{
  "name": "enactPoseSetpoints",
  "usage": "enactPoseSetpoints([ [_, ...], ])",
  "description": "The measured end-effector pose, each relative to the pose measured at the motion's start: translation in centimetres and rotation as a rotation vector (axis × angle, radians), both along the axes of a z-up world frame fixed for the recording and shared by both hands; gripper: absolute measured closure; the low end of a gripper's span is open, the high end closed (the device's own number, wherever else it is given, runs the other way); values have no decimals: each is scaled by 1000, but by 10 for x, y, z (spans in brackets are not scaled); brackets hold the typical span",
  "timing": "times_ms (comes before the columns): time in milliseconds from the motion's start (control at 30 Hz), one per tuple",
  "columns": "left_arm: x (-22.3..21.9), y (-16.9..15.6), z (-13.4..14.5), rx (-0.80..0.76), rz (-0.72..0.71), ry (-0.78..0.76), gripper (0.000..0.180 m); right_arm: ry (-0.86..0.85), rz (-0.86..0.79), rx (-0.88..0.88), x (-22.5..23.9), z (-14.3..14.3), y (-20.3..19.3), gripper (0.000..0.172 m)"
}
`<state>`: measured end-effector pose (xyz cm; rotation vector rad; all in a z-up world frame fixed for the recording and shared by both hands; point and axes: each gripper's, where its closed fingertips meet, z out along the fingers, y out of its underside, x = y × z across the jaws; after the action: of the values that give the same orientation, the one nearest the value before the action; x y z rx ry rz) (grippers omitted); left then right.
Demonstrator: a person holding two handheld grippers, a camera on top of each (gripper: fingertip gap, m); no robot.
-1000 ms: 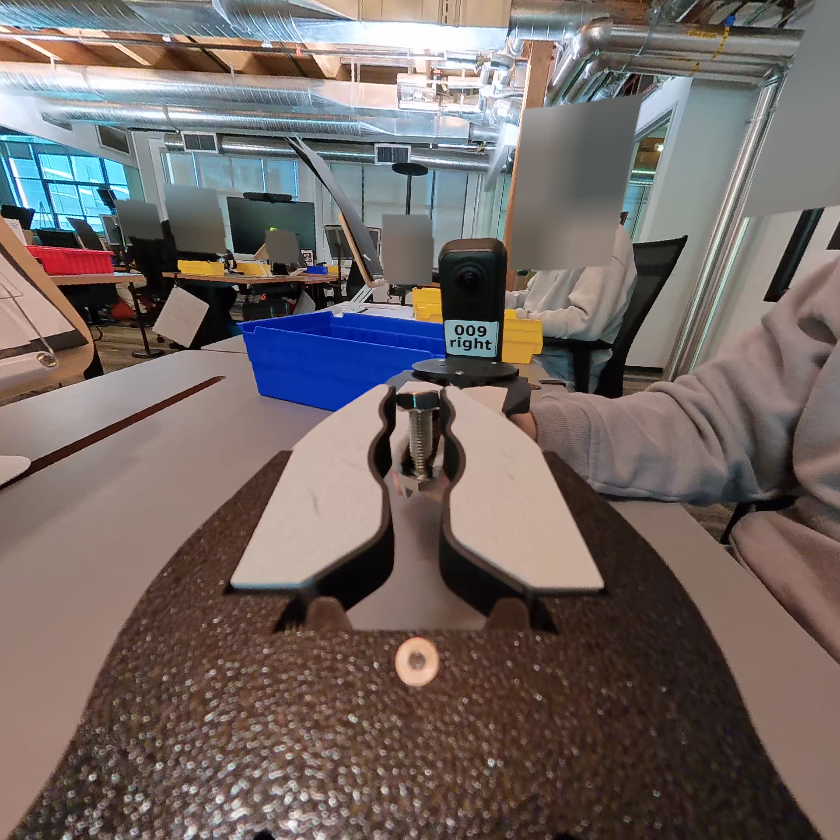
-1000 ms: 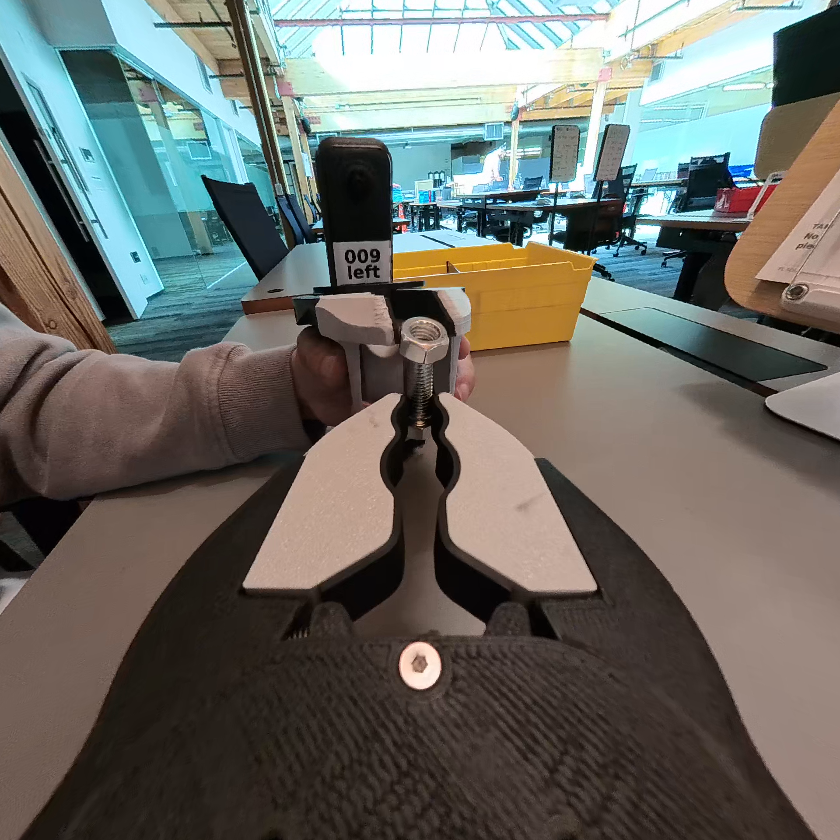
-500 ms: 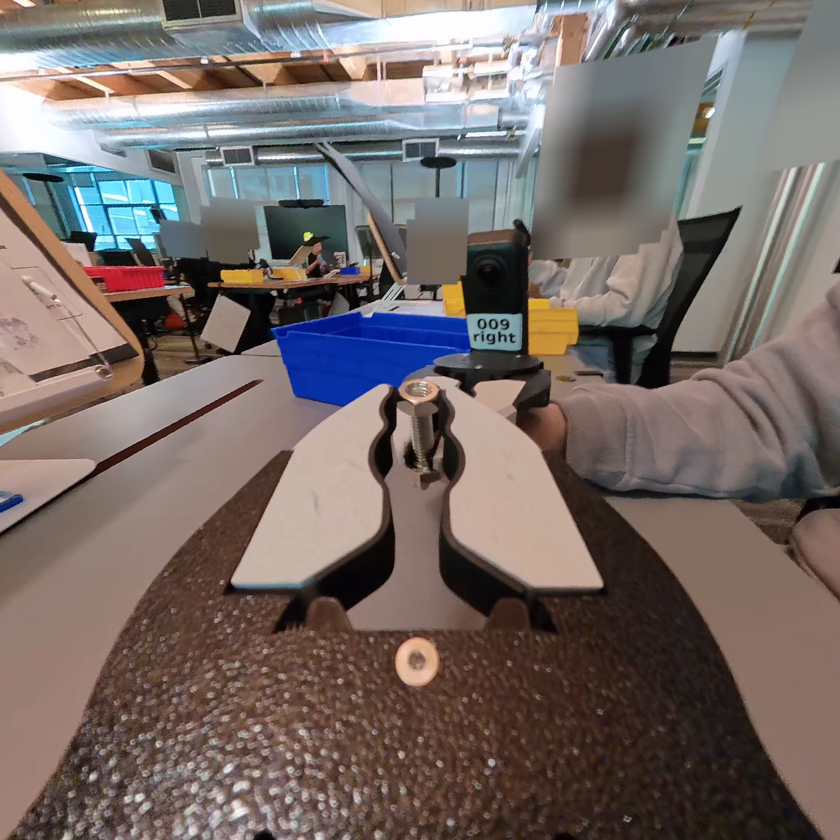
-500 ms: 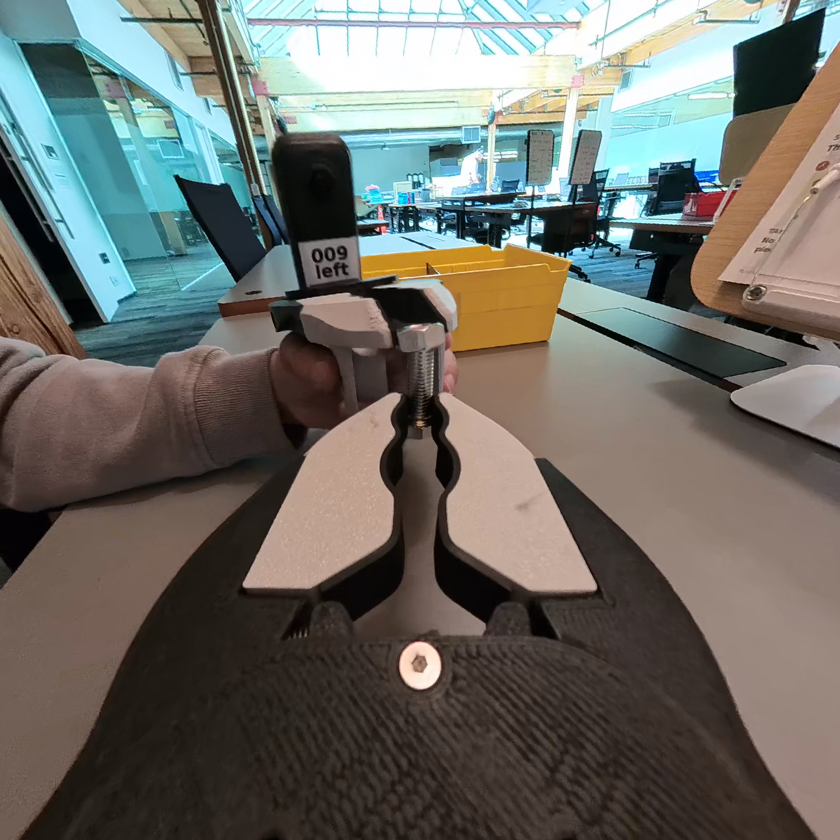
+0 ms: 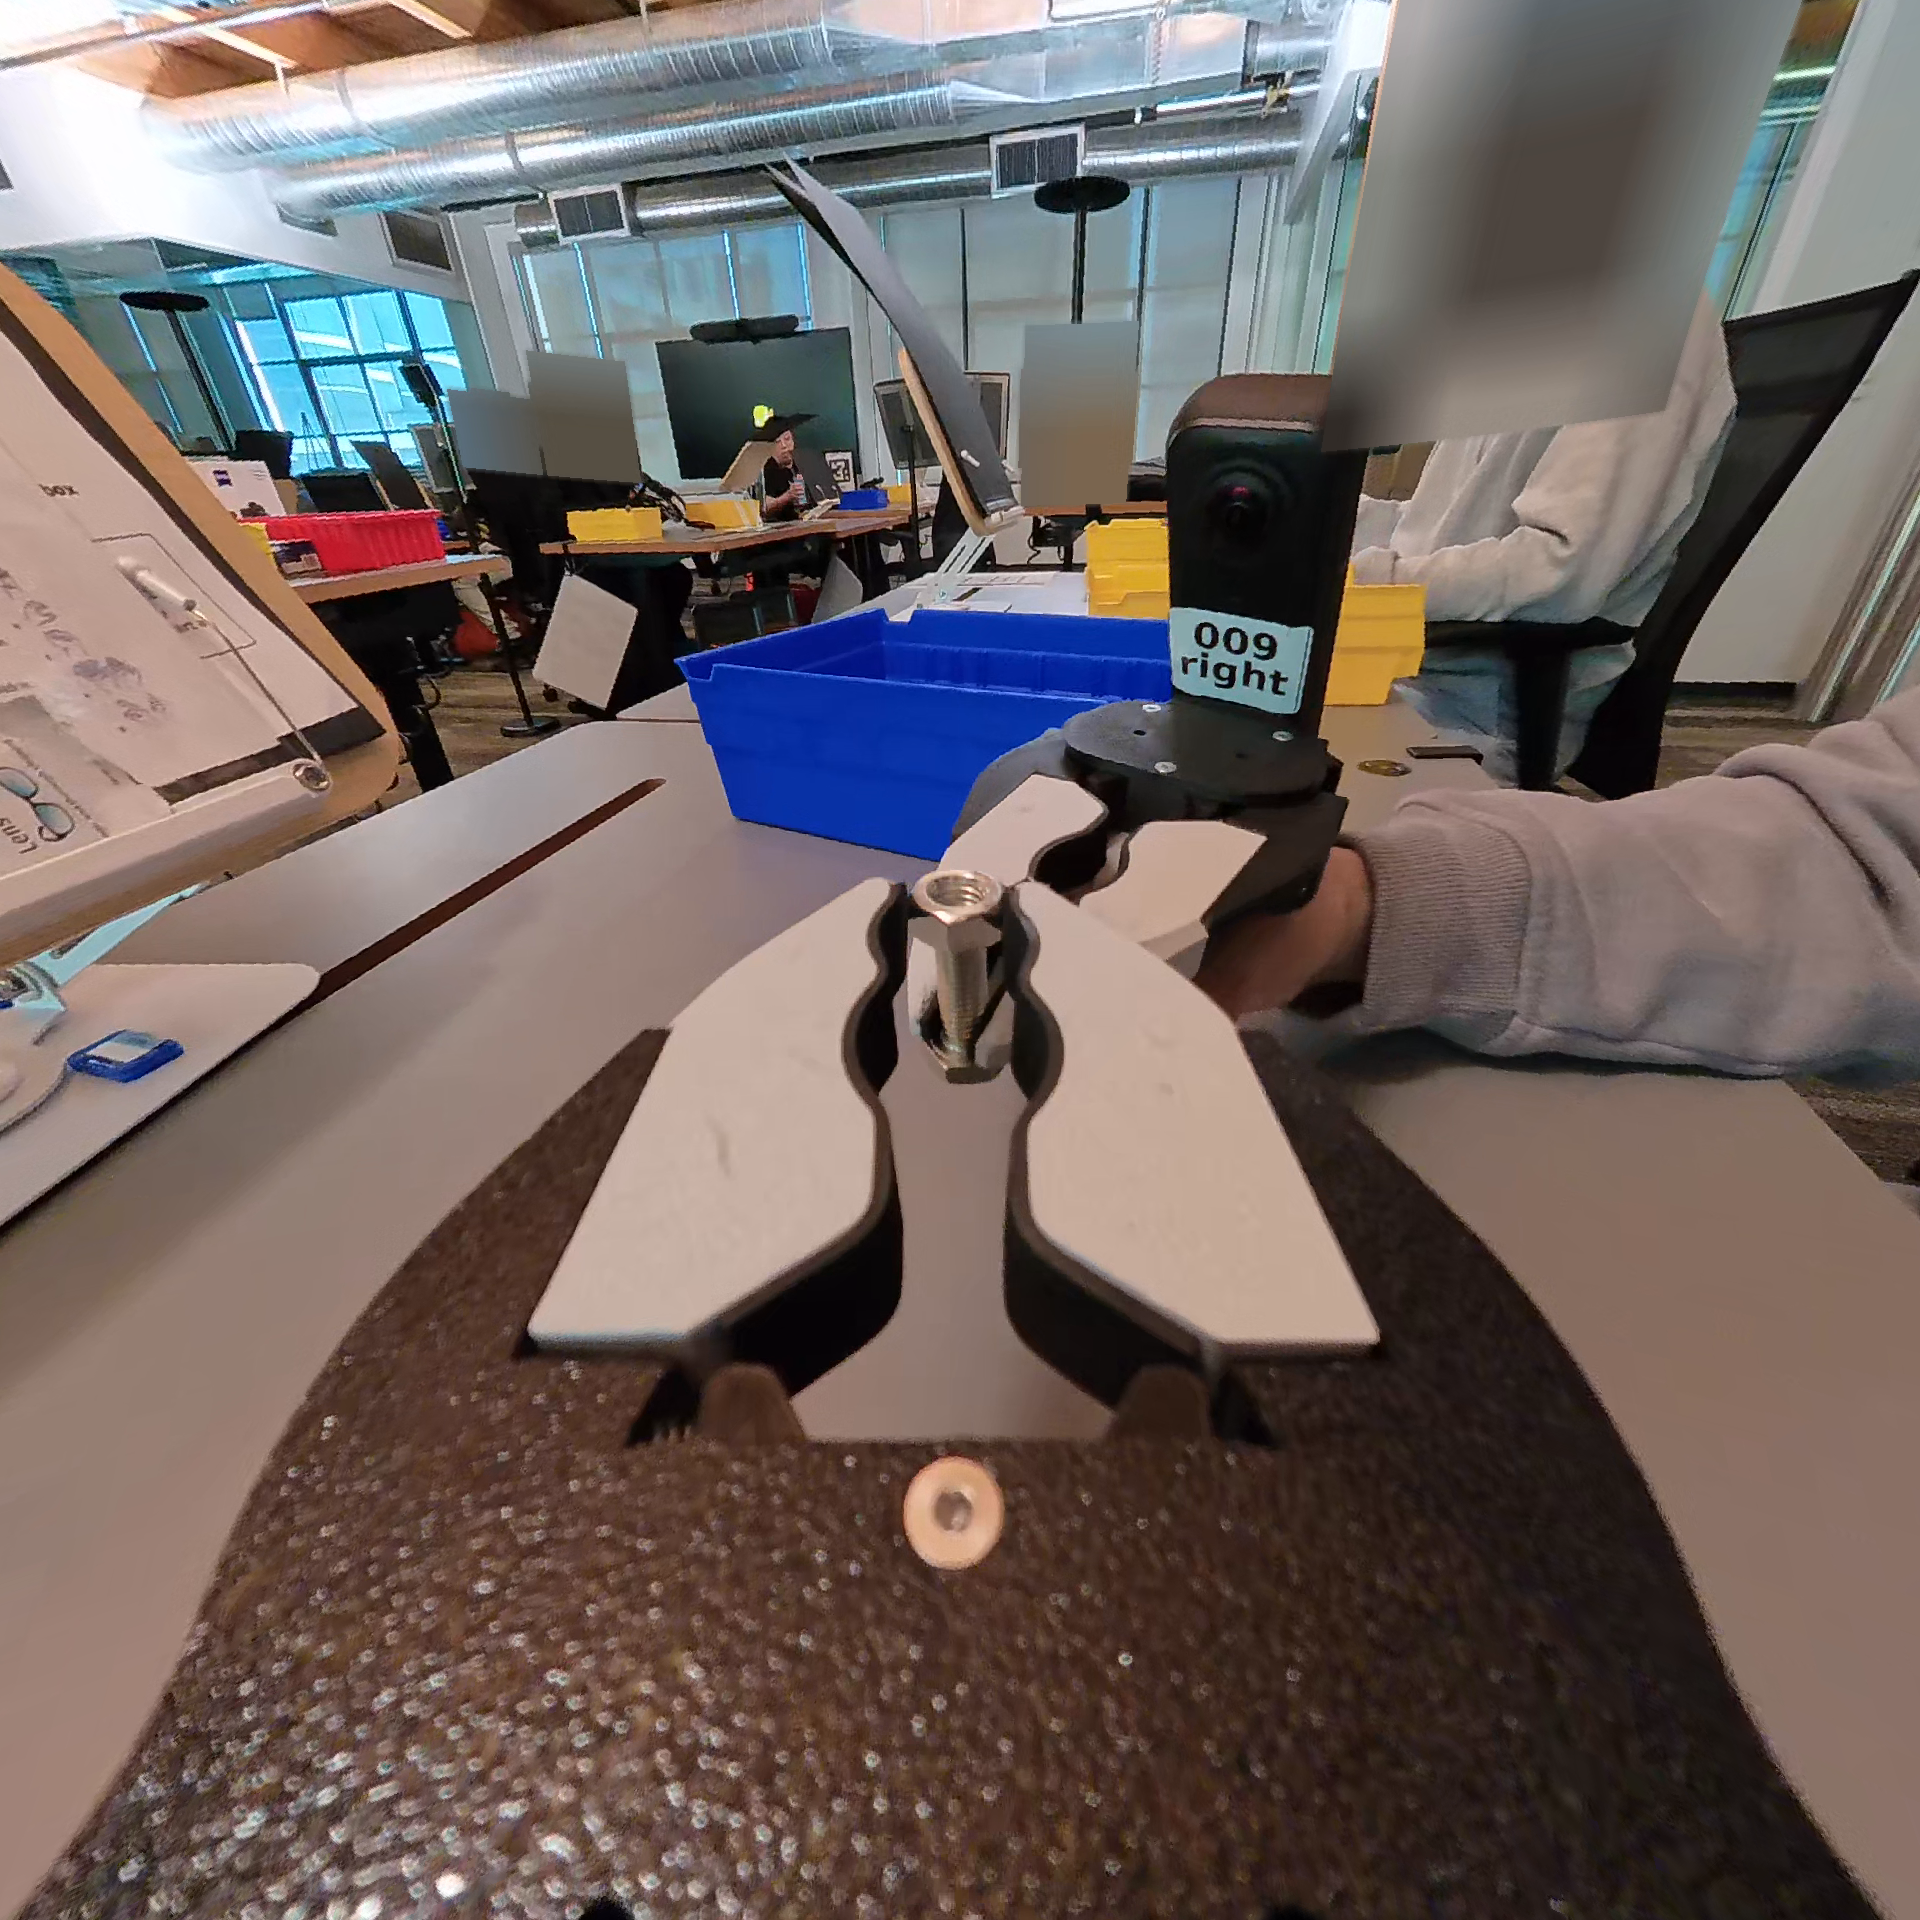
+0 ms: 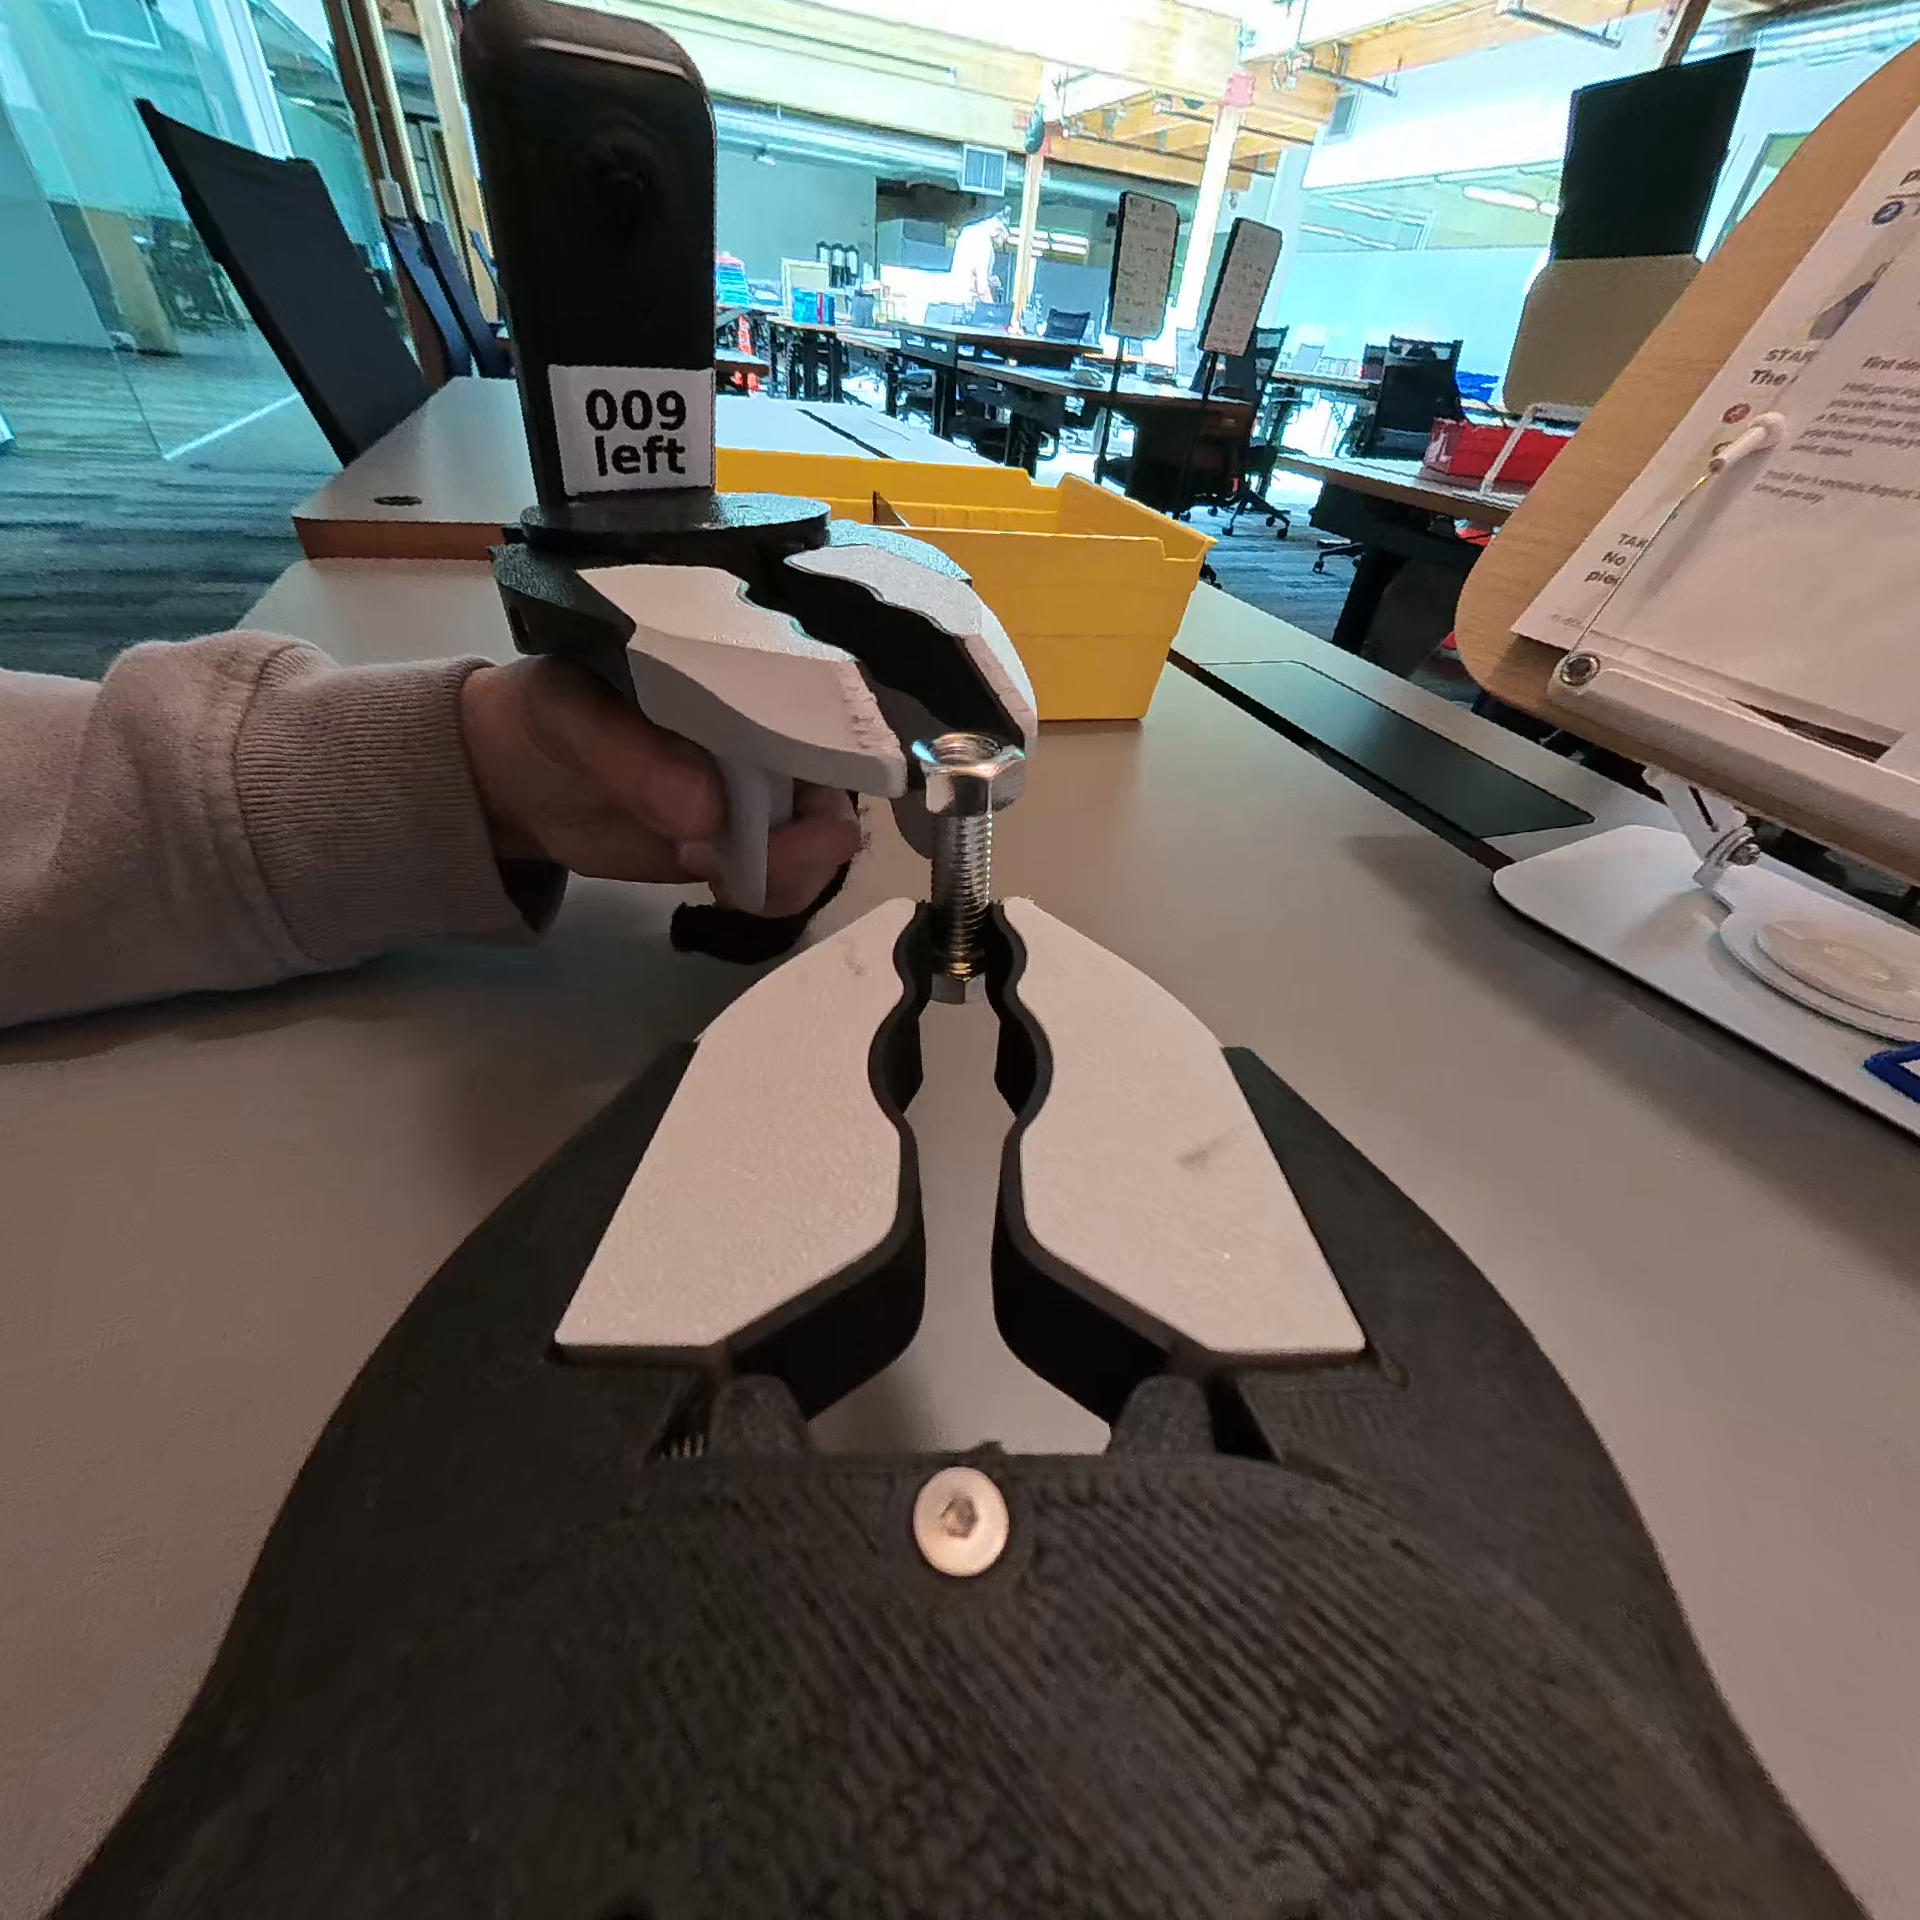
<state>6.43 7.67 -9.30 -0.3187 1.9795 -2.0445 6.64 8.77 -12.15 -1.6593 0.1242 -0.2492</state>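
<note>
A silver bolt (image 6: 958, 883) stands upright between my two grippers, above the grey table (image 6: 1299, 935). My left gripper (image 5: 954, 906) is shut on the hex nut (image 5: 954, 902) at the bolt's top end; the right wrist view shows its pads clamped on that nut (image 6: 961, 774). My right gripper (image 6: 958, 920) is shut on the bolt's threaded shaft just above the hex head (image 6: 954, 982). In the left wrist view the shaft (image 5: 961, 987) hangs below the nut. There the right gripper's fingers (image 5: 1049, 831) reach in from the right, their tips hidden.
A blue bin (image 5: 883, 738) stands on the table beyond the grippers, with yellow bins (image 5: 1371, 644) behind it. A yellow bin (image 6: 1039, 582) sits behind the left gripper. A slanted board with papers (image 6: 1766, 468) on a white stand rises at the right; a seated person (image 5: 1538, 520) is behind. The grippers are tip to tip, or close to it.
My left gripper has swung around the upright bolt with the nut still in its pads; it now sits at an angle to my right gripper. Both grasps have held.
</note>
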Motion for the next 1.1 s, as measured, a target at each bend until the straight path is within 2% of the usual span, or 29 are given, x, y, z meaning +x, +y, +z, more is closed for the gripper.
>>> enactPoseSetpoints([
  [200, -1, 0, 4, -28, -6, -3, 164, 33, 24, 39, -3, 4, 1, 163],
  [400, -1, 2, 8, -60, -1, -5, 156, 49, 42, 63, -6, 6, 2, 163],
  [1100, 2, 8, 12, -93, 18, -5, 159, 77, 52, 96, -5, 11, -1, 163],
])
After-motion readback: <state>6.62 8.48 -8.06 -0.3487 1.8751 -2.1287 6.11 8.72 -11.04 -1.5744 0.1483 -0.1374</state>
